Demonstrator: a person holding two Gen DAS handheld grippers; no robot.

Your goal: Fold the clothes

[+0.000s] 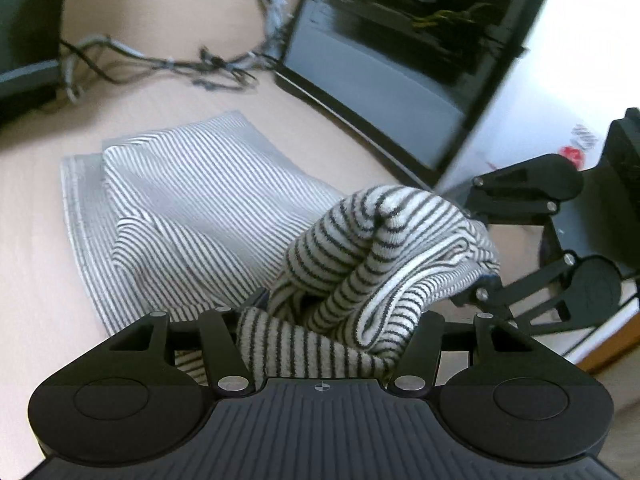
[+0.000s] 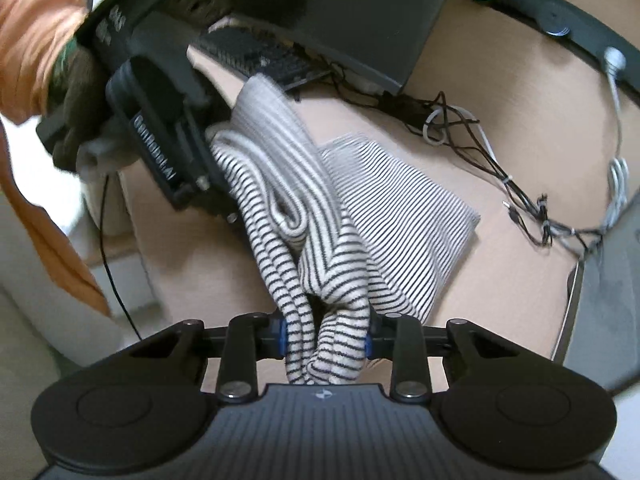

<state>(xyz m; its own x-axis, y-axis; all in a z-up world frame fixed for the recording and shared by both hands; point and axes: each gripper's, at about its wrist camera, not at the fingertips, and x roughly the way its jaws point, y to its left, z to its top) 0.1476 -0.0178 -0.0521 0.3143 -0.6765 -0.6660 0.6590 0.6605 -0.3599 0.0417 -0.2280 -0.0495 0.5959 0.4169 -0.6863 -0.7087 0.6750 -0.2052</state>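
One striped garment (image 1: 192, 200) is already folded flat on the table (image 1: 36, 272), just beyond and to the left of the left hand-held gripper (image 1: 320, 332). A second striped piece (image 1: 384, 264) is bunched and lifted between the two tools, so its fold is judged barely begun. The left hand-held gripper is closed on one end of the bunch. The right hand-held gripper (image 2: 326, 340) is clamped on the other end, the cloth squeezed between its blue pads (several layers at once). Left to do: spreading this piece, folding it, and laying it by the finished one. Cables (image 2: 460, 120) lie farther off.
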